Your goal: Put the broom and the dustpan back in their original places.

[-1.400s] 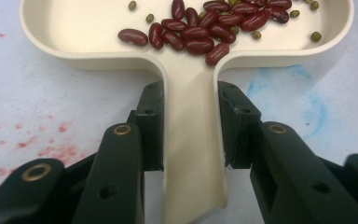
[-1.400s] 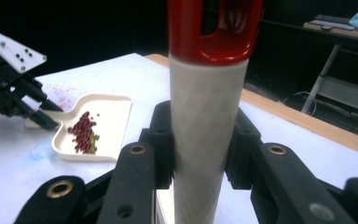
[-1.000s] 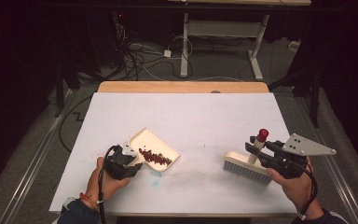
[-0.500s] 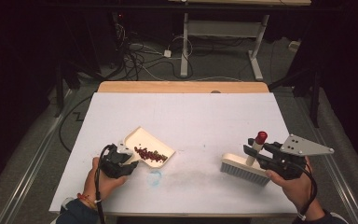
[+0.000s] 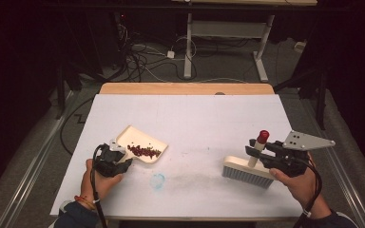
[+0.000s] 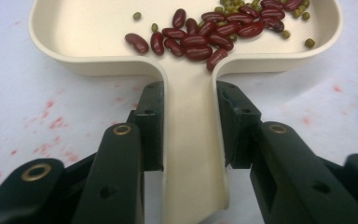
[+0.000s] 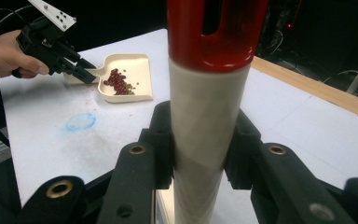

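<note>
A cream dustpan (image 5: 129,135) lies on the white table at the left, with red kidney beans (image 5: 144,151) and a few small green beans in it. My left gripper (image 5: 120,159) is shut on its flat handle (image 6: 192,140); both pads press the handle's sides just behind the pan wall (image 6: 88,28). At the right, my right gripper (image 5: 256,152) is shut on the upright white handle (image 7: 205,121) of a brush, under its red cap (image 7: 214,32). The brush head (image 5: 247,172) rests bristles-down on the table. In the right gripper view, the dustpan (image 7: 137,65) and left gripper (image 7: 81,70) sit farther off.
A blue smear (image 5: 158,180) marks the table between the two tools, with a faint grey streak to its right. A wooden strip (image 5: 185,88) edges the far side. Cables and desk legs (image 5: 188,47) stand on the dark floor beyond.
My left gripper has carried the dustpan and its beans to the left, slightly toward the table's near-left corner. The brush and right gripper have barely shifted.
</note>
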The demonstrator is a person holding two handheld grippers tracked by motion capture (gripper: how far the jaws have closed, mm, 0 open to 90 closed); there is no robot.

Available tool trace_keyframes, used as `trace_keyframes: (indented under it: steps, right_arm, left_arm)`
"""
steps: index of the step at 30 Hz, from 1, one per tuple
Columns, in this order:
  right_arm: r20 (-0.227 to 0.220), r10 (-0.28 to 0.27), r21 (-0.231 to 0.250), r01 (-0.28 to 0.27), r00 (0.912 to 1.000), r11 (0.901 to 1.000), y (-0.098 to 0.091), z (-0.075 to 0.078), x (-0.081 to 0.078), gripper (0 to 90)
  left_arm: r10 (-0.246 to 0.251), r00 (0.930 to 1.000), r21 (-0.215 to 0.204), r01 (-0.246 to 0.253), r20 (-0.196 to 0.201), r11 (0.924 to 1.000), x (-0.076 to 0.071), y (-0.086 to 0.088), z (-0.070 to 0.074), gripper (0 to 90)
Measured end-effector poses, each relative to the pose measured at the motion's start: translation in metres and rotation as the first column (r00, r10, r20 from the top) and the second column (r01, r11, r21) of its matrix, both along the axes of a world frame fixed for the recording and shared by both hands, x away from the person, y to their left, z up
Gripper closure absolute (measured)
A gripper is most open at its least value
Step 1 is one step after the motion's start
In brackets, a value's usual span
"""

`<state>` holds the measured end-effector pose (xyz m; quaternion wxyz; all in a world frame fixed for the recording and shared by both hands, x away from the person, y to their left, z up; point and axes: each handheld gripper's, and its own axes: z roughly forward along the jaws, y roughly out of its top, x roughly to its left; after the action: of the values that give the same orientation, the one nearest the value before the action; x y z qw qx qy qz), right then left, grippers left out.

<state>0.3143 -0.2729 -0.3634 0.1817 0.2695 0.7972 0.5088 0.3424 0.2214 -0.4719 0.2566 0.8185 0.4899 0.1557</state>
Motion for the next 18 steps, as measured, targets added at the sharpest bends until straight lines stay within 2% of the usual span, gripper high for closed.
trace_keyframes:
  steps: [5,10,12,14,18]
  right_arm:
    - [-0.015,0.019,-0.004,-0.019,0.9997,0.9998,0.000,0.003,0.001,69.3]
    - [-0.033,0.071,-0.016,-0.071,0.9969,0.9973,0.000,0.006,0.001,69.3]
    - [-0.046,0.095,-0.023,-0.096,0.9944,0.9951,0.001,0.007,0.001,69.3]
    - [-0.069,0.114,-0.028,-0.116,0.9911,0.9928,0.001,0.008,0.003,69.2]
    - [-0.075,0.089,-0.045,-0.093,0.9931,0.9947,0.002,0.007,0.012,69.0]
  left_arm:
    - [0.079,0.9969,-0.006,-0.079,0.008,0.9969,0.008,-0.001,-0.002,64.1]
    - [0.115,0.9932,-0.005,-0.115,0.022,0.9934,0.014,-0.012,-0.008,63.9]
    - [0.112,0.9935,-0.014,-0.112,0.019,0.9936,0.013,-0.016,-0.010,62.5]
    - [0.099,0.9950,-0.033,-0.098,0.011,0.9946,0.011,-0.020,-0.010,54.8]
    - [0.055,0.9985,-0.087,-0.055,0.001,0.9947,0.002,-0.026,-0.007,49.7]
